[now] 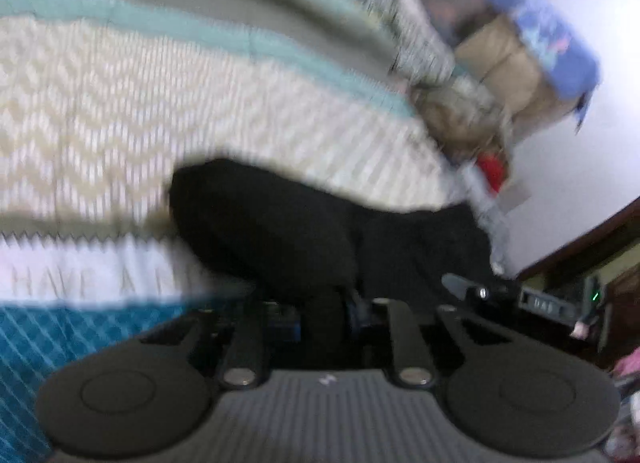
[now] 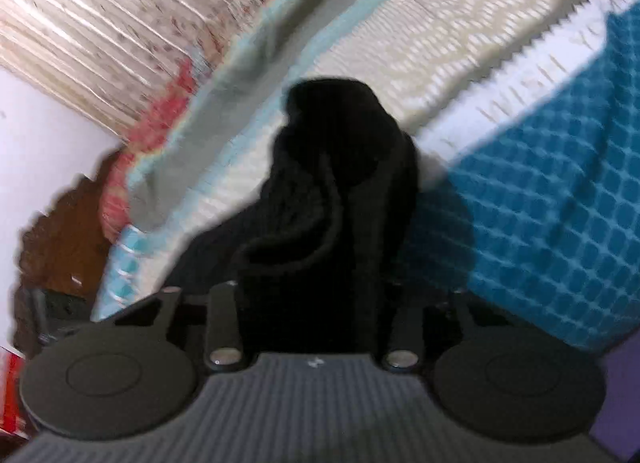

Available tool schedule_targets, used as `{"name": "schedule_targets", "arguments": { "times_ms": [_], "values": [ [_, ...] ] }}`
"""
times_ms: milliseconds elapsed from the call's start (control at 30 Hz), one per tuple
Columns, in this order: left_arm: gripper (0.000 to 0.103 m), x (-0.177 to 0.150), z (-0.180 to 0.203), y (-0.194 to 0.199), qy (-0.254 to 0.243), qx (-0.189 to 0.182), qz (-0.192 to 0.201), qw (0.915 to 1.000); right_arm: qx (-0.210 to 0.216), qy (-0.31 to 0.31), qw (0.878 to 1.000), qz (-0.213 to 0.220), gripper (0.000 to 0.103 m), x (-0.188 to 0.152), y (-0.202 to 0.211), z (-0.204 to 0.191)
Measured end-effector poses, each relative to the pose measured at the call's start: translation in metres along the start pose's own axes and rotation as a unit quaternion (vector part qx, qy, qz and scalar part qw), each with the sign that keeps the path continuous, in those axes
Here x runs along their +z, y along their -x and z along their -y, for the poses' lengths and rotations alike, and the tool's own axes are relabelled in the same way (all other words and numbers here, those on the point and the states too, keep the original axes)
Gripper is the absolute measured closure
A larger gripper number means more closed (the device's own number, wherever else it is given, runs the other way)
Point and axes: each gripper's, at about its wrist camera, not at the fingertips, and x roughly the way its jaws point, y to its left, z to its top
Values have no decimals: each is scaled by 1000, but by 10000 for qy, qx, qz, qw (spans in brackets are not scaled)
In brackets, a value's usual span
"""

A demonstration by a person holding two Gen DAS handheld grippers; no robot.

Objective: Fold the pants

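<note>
Black, soft, bunched pants [image 2: 344,167] lie on zigzag-woven blanket [image 2: 460,23].

We find the pants [image 1: 320,223] bunched on the bedspread [image 1: 120,103], directly at twelve o'clock from the left gripper [image 1: 324,315]; a heap of bedding [image 1: 460,119] lies at two o'clock; the right gripper [image 2: 316,303] has the pants at twelve o'clock too.

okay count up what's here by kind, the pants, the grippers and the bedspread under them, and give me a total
Black pants: 1
Grippers: 2, the left gripper and the right gripper, each with black cloth between its fingers
Patterned bedspread: 1
Total: 4
</note>
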Motion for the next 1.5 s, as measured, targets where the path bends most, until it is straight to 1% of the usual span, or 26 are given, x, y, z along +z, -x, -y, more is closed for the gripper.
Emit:
{"name": "schedule_targets", "arguments": {
  "times_ms": [100, 167, 233, 300, 367, 467, 500, 533, 600, 633, 667, 700, 767, 800, 867, 967, 1133, 1200, 1233, 1267, 1300, 1333, 1367, 1400, 1433, 1500],
  "values": [
    [87, 26, 7, 37, -251, -11, 695, 9973, 366, 502, 9979, 199, 64, 18, -2, -43],
    [88, 45, 10, 61, -433, 52, 1160, 9923, 617, 811, 9943, 312, 64, 33, -15, -72],
    [87, 65, 8, 81, -622, 281, 1584, 9850, 796, 1144, 9891, 469, 64, 51, -35, -101],
    [87, 84, 0, 91, -602, 446, 1799, 9808, 879, 1371, 9848, 598, 64, 71, -61, -118],
    [86, 99, -15, 90, -559, 712, 1887, 9779, 917, 1373, 9847, 555, 64, 84, -89, -122],
    [86, 113, -55, 68, -167, 1158, 1645, 9794, 724, 993, 9922, 199, 63, 90, -146, -106],
    [85, 113, -72, 54, -9, 1320, 1487, 9800, 515, 944, 9942, 79, 63, 87, -166, -100],
    [83, 112, -88, 39, 138, 1530, 1307, 9795, 180, 921, 9956, -69, 61, 81, -187, -89],
    [77, 104, -124, 4, 462, 2077, 788, 9739, -601, 708, 9944, -509, 55, 63, -226, -65],
    [68, 98, -137, -7, 604, 2222, 693, 9707, -921, 663, 9918, -592, 54, 55, -236, -51],
    [52, 93, -146, -7, 761, 2190, 796, 9695, -694, 643, 9948, -378, 51, 50, -232, -43],
    [44, 90, -151, -3, 946, 2110, 927, 9685, -527, 543, 9966, -322, 49, 52, -225, -39],
    [37, 88, -158, 5, 1150, 1978, 977, 9686, -350, 265, 9985, -312, 40, 58, -209, -34],
    [36, 87, -159, 8, 1152, 1960, 1009, 9686, -306, 226, 9991, -196, 38, 60, -198, -31],
    [31, 87, -160, 11, 1096, 2000, 1037, 9681, -444, 378, 9983, 39, 30, 60, -182, -35],
    [29, 85, -159, 13, 1074, 1996, 1029, 9685, -468, 400, 9981, 76, 30, 57, -171, -29],
    [25, 84, -151, 1, 1087, 1794, 863, 9739, -378, -75, 9992, -39, 24, 46, -196, -23],
    [27, 81, -148, -9, 1089, 1778, 741, 9752, -461, 16, 9989, -55, 20, 42, -204, -30],
    [30, 80, -145, -13, 1085, 1781, 688, 9756, -582, 187, 9981, -87, 20, 39, -208, -35],
    [48, 79, -144, -16, 1078, 1722, 653, 9770, -677, 360, 9970, -119, 21, 40, -210, -41],
    [63, 78, -143, -18, 1097, 1662, 631, 9779, -757, 523, 9956, -178, 25, 38, -211, -46],
    [67, 78, -141, -18, 1115, 1679, 647, 9773, -798, 641, 9944, -274, 43, 37, -214, -50],
    [79, 79, -138, -16, 1101, 1683, 652, 9774, -843, 745, 9931, -331, 52, 37, -214, -54],
    [83, 81, -133, -11, 1076, 1637, 666, 9784, -882, 864, 9919, -310, 56, 37, -210, -61],
    [83, 82, -129, -5, 1091, 1532, 688, 9797, -877, 1006, 9907, -267, 60, 37, -204, -68],
    [84, 85, -120, 12, 1253, 1225, 734, 9818, -802, 1109, 9905, -150, 62, 37, -189, -81]
  ]
}}
